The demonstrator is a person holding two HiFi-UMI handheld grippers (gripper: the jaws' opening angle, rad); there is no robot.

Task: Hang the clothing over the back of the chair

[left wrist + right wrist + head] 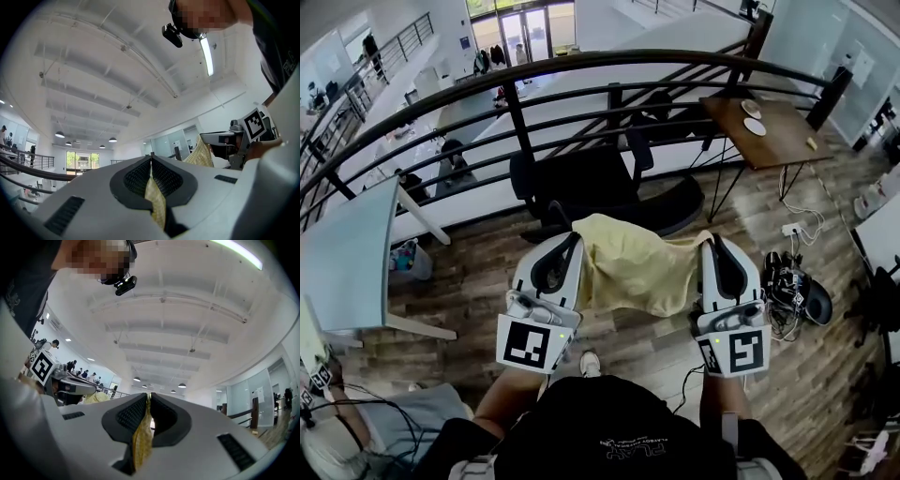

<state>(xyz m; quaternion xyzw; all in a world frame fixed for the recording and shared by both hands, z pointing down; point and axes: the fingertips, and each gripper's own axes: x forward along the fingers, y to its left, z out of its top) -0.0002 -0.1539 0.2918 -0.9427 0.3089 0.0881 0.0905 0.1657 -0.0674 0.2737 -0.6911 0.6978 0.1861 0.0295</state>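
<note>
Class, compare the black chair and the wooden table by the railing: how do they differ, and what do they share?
The chair is black; the table is brown wood. Nothing shows on the chair; the table carries two small dishes. Both stand on the plank floor beside the railing.

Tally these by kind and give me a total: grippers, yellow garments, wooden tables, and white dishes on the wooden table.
Grippers: 2, the left gripper and the right gripper, each shut on the cloth
Yellow garment: 1
Wooden table: 1
White dishes: 2
Total: 6
</note>
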